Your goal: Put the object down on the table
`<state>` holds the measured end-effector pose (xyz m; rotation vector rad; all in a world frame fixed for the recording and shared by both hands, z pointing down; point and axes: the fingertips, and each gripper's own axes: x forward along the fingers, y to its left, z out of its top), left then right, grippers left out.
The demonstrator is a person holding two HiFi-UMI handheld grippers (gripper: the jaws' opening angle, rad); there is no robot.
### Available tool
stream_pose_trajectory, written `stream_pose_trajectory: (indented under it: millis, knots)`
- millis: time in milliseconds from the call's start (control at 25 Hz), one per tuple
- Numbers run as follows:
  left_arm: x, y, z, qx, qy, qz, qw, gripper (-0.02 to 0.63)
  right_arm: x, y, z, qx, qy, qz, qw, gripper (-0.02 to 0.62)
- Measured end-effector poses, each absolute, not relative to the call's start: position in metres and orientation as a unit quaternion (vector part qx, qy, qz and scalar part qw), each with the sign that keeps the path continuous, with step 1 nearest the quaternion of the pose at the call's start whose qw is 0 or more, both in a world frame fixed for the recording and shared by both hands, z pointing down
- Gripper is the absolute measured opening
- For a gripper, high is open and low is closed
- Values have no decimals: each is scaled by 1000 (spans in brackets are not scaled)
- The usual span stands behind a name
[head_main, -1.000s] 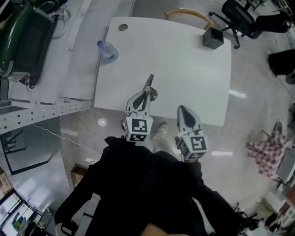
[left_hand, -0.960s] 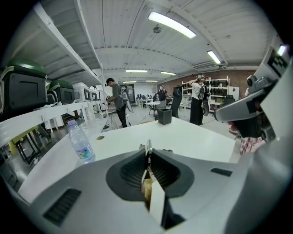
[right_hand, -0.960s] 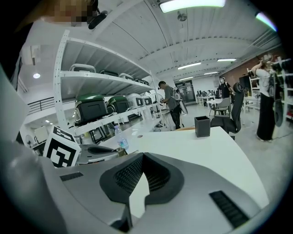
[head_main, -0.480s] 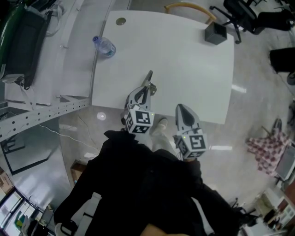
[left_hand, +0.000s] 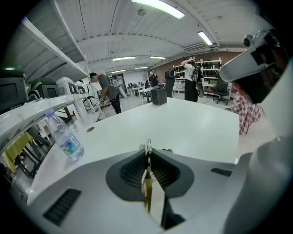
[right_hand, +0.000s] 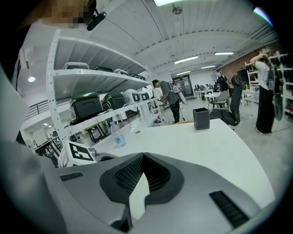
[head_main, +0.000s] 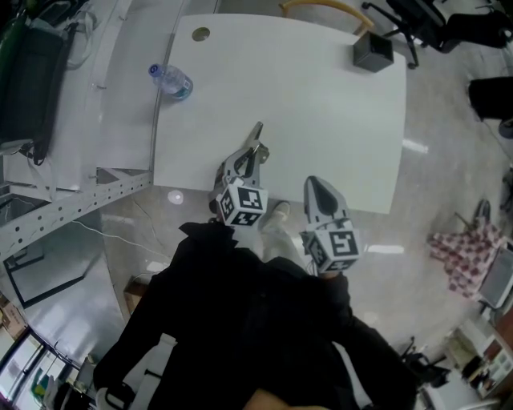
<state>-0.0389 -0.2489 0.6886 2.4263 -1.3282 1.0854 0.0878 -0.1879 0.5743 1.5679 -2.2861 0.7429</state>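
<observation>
My left gripper (head_main: 248, 158) is shut on a thin metal object (head_main: 257, 133) whose tip sticks out past the jaws, over the near edge of the white table (head_main: 321, 104). In the left gripper view the metal strip (left_hand: 148, 147) stands edge-on between the closed pads, above the tabletop (left_hand: 192, 128). My right gripper (head_main: 318, 186) hangs just off the table's near edge, over the floor. It is shut, with nothing in it, and its jaw tips (right_hand: 143, 156) meet.
A water bottle (head_main: 170, 81) stands at the table's far left edge and a black box (head_main: 373, 50) at the far right corner. A metal shelf rack (head_main: 72, 192) runs along the left. Office chairs (head_main: 417, 24) and a checked cloth (head_main: 465, 260) are on the right.
The left gripper has drawn slightly forward and turned a little, still holding the metal object. The right gripper has barely moved. The view has shifted a bit.
</observation>
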Motion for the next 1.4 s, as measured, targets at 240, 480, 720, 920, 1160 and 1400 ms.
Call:
stream_pose_trajectory:
  millis: [240, 480, 720, 920, 1160, 1400]
  knots:
    - [-35, -247, 702, 811, -433, 384, 92, 32, 88, -189, 574, 540, -787, 268, 130, 2]
    - [-33, -241, 712, 808, -422, 401, 87, 32, 96, -187, 581, 546, -785, 260, 135, 2]
    - [-29, -240, 716, 810, -414, 407, 86, 32, 96, -187, 578, 548, -783, 264, 133, 2]
    - [-25, -236, 721, 812, -398, 417, 92, 48, 98, -180, 583, 549, -782, 261, 136, 2]
    - [-22, -233, 726, 812, -382, 429, 101, 66, 99, -178, 581, 548, -783, 258, 140, 2]
    - [-16, -225, 733, 817, -356, 435, 126, 97, 90, -177, 572, 541, -788, 262, 132, 2]
